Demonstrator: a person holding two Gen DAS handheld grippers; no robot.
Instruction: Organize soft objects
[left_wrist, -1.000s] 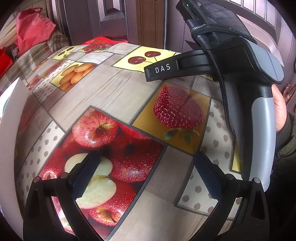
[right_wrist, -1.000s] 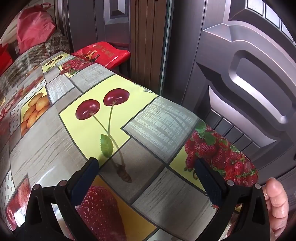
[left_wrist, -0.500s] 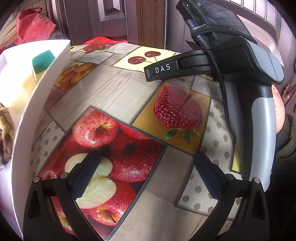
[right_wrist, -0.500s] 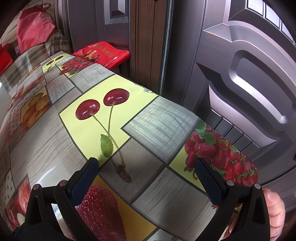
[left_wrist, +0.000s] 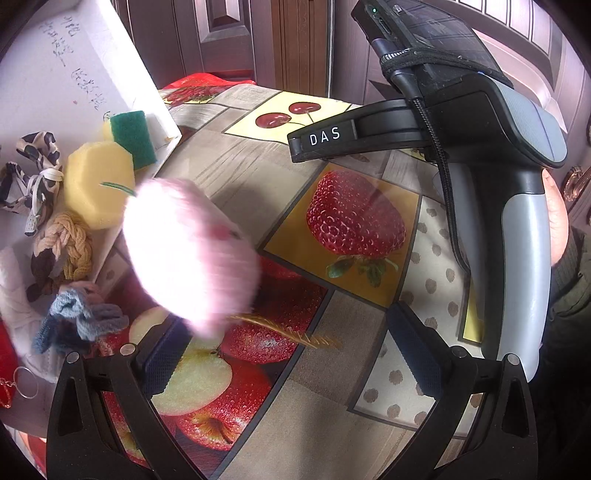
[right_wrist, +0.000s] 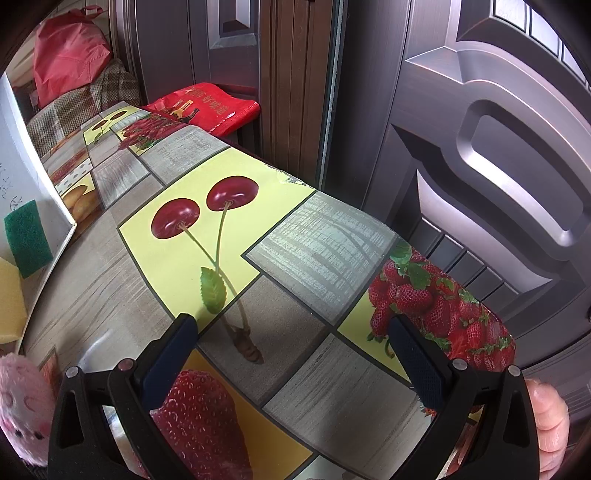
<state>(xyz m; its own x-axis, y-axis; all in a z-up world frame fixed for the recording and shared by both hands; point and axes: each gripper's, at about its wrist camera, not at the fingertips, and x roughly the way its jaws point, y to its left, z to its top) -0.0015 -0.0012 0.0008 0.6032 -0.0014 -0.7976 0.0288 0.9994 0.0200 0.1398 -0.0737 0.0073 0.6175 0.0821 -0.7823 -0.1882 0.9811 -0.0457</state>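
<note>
Soft things are spilling from a tilted white box (left_wrist: 55, 74) onto the fruit-print tablecloth (left_wrist: 258, 192), while both grippers are hanging wide with nothing between their fingers

Taking the printed strawberry (left_wrist: 354, 218) as the mark: the pink plush toy (left_wrist: 188, 251), blurred, is sitting just left of it, above the apple print; further left a yellow sponge (left_wrist: 96, 188) and a green scouring pad (left_wrist: 133, 138) are lying at the box's mouth, with a braided rope (left_wrist: 74, 243), a leopard-print fabric tie (left_wrist: 33, 155) and a blue-grey knitted piece (left_wrist: 77, 317) trailing below them. The left gripper (left_wrist: 291, 350) is hovering below the strawberry, its left finger (left_wrist: 162, 354) next to the plush's lower edge; whether they touch I cannot tell. The right gripper (right_wrist: 291, 354) is hovering beyond the strawberry, over the cherry print (right_wrist: 207, 210)
</note>
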